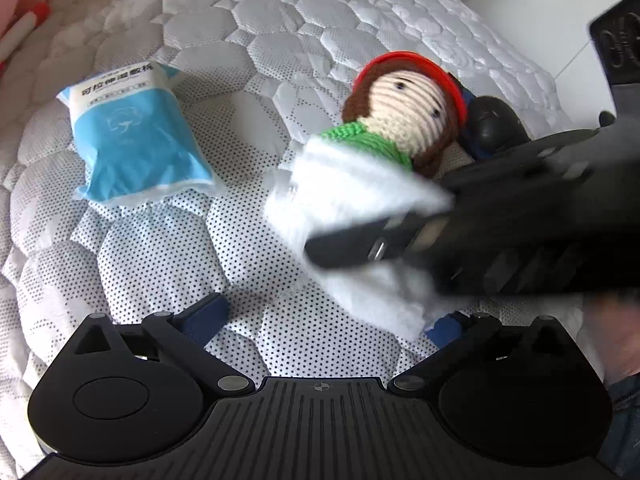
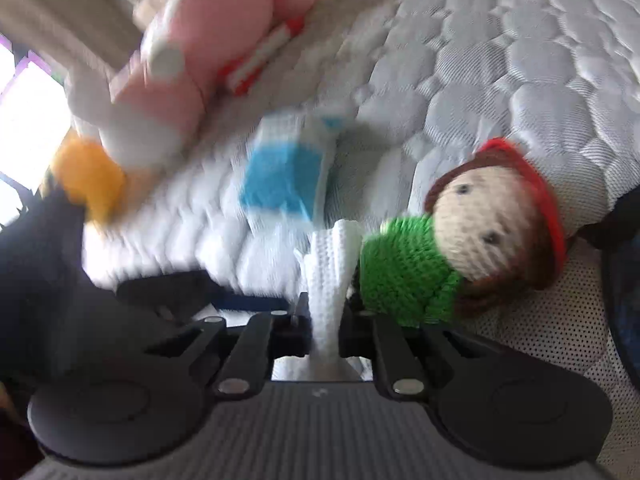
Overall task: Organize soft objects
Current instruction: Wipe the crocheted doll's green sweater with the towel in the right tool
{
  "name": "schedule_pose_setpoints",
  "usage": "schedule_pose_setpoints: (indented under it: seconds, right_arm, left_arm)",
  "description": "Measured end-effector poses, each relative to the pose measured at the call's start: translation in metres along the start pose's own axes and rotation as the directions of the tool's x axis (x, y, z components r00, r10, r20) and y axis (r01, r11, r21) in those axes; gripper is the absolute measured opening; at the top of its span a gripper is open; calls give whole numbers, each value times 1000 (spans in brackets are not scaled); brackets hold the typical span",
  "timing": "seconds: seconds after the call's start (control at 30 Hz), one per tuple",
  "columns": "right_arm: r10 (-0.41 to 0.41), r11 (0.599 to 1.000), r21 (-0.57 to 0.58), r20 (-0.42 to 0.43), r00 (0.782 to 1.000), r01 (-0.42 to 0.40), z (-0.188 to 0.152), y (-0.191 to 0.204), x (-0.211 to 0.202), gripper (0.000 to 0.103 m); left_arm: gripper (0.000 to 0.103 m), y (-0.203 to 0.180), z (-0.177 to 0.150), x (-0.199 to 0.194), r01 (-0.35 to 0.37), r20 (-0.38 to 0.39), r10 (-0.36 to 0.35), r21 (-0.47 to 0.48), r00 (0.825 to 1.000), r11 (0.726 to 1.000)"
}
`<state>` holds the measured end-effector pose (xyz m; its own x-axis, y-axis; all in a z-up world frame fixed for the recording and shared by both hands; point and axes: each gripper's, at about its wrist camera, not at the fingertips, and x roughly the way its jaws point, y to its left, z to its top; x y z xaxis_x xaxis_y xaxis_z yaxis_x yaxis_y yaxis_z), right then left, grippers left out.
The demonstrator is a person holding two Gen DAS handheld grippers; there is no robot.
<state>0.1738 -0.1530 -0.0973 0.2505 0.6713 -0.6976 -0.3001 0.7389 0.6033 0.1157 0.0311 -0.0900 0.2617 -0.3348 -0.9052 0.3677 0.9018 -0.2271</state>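
Observation:
A white knitted cloth is pinched in my right gripper, which is shut on it. In the left wrist view that gripper reaches in from the right, blurred, and holds the cloth over the lower body of a crocheted doll. The doll has a red hat, brown hair and a green collar, and lies on the quilted mattress. A blue and white packet lies to its left. My left gripper is open just below the cloth, its blue pads wide apart.
A pink and white plush toy, a red-and-white striped item and an orange soft toy sit at the mattress's far side. A dark rounded object lies behind the doll's head. The mattress edge runs along the upper right.

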Motion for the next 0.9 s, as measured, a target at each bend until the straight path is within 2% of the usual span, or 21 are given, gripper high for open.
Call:
schedule_pose_setpoints:
  seconds: [0.03,0.1,0.2,0.27,0.33,0.4,0.5,0.57,0.63,0.67,0.8,0.87,0.9]
  right_arm:
    - [26,997,68,22,999,-28,3,-8,-5,12]
    - [10,987,157,64,998,-20,6,-23,-12,9]
    - [-27,985,175,99,995,10,9,-32,-19,10]
    - [-42,988,152,79,996,29,10,-31,-20,10]
    - [-71,992,106,71,995,63,10,-24,-20,11]
    - [-118,993,28,78,990,116,10,-13,-22,17]
    - [-190,971,-132,93,977,201,9,6,-32,27]
    - [-225,950,-201,91,970,239,7,15,-38,29]
    - [-276,916,-277,95,956,292,5,25,-39,22]
    - [-298,894,-320,98,949,314,3,30,-40,7]
    - [-343,810,-431,205,917,399,5,44,-52,7]
    - [-354,797,-418,262,898,436,13,42,-51,7]
    - [-344,808,-400,275,898,432,18,41,-47,8]
  left_arm:
    - [103,2,1,-1,6,3,-6,-14,1000,1000]
    - [103,6,3,0,17,6,-16,-35,1000,999]
    - [103,7,3,1,13,6,-13,-36,1000,999]
    - [103,4,4,2,6,4,-5,-24,1000,1000]
    - [103,3,4,4,0,2,0,-13,1000,1000]
    - [103,1,5,4,0,3,0,-12,1000,1000]
    - [103,4,5,3,7,5,-7,-28,1000,1000]
    - [103,5,6,3,13,6,-13,-41,1000,999]
    - [103,6,6,2,20,8,-20,-53,1000,998]
    - [103,7,6,1,24,10,-23,-60,1000,998]
    - [103,9,6,1,27,17,-26,-87,1000,996]
    - [103,8,7,3,19,17,-18,-88,1000,996]
    - [103,7,8,4,16,18,-14,-91,1000,996]
